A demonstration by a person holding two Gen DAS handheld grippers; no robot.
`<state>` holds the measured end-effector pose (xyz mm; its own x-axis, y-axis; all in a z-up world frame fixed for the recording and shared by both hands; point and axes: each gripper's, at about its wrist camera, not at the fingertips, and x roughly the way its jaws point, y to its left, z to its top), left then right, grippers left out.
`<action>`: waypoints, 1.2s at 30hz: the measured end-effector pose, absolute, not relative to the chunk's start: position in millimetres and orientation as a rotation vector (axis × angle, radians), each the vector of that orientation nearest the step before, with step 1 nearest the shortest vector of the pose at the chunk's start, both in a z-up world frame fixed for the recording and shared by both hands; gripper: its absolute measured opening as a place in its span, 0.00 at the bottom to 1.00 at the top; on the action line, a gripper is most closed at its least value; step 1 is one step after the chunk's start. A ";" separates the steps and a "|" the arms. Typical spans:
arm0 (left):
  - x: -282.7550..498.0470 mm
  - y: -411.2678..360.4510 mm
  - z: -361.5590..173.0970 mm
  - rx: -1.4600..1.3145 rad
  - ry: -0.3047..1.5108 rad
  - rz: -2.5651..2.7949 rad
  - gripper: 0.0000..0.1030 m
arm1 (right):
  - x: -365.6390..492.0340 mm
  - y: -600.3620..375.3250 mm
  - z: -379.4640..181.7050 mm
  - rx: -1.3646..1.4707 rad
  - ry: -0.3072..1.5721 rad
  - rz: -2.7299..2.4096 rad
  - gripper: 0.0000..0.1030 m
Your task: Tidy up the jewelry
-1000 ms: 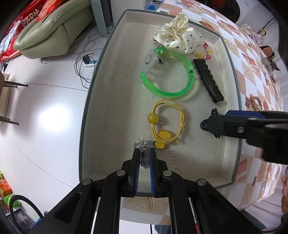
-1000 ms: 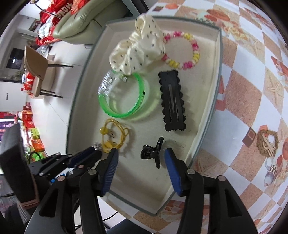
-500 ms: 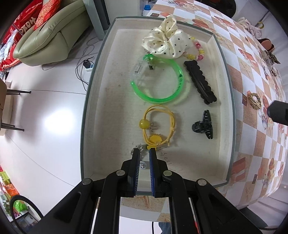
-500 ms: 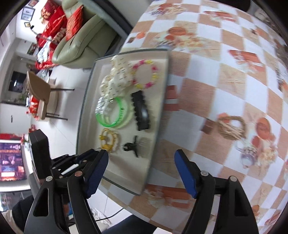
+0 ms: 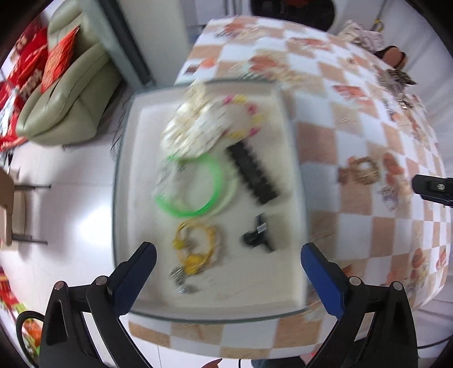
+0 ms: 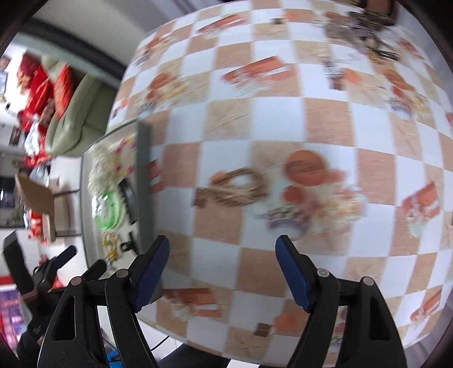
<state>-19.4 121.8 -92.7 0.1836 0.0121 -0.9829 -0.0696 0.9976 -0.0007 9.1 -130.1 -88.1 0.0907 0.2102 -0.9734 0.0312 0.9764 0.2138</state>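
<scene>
Left wrist view was motion-blurred. Biggest item: table (image 5: 365, 136) under a checkered orange-and-white cloth, filling the right and far part of the frame. Pale rectangular tray (image 5: 124, 175) sat on the table's left edge, floor and a green sofa (image 5: 68, 93) beyond it on the left.

Tray contents, large to small:
- cream polka-dot scrunchie (image 5: 192, 130) at the far end, overlapping a pink-and-yellow bead bracelet (image 5: 252, 113) on its right
- green bangle (image 5: 192, 186) mid-tray, just near of the scrunchie
- long black hair clip (image 5: 252, 175) right of the bangle, lying diagonal
- yellow hair tie (image 5: 195, 246) near of the bangle
- small black claw clip (image 5: 257, 235) right of the hair tie
- small silvery piece (image 5: 178, 277) at the near end, too blurred to identify

Left gripper (image 5: 228, 271) hovered over the tray's near end, fingers spread wide, nothing between them, touching nothing.

Right wrist view, also blurred: right gripper (image 6: 222, 269) was above bare cloth well right of the tray, fingers spread wide and empty. Woven straw-coloured ring (image 6: 237, 186) lay on the cloth just far of it. Tray showed only at the left edge of that view, seen edge-on. Dark clutter (image 6: 365, 25) on the far right of the table, not resolvable.
</scene>
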 end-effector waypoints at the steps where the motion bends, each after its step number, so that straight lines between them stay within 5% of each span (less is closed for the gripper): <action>1: -14.8 113.0 -89.1 -0.047 1.376 0.035 1.00 | 10.8 -138.8 -86.4 0.204 1.471 0.117 0.78; 16: 43.2 -7.1 -93.8 -0.142 1.401 -0.110 1.00 | 57.8 -239.3 -74.3 0.221 1.405 -0.022 0.77; 36: 66.5 -33.0 -161.3 -0.297 1.467 0.100 0.97 | 152.9 -252.1 -126.4 0.061 1.379 0.009 0.74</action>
<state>66.5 -33.0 -161.3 0.1072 -0.1134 -0.9877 -0.2464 0.9595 -0.1369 152.9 -252.1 -126.4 0.1913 0.0420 -0.9806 0.0296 0.9984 0.0486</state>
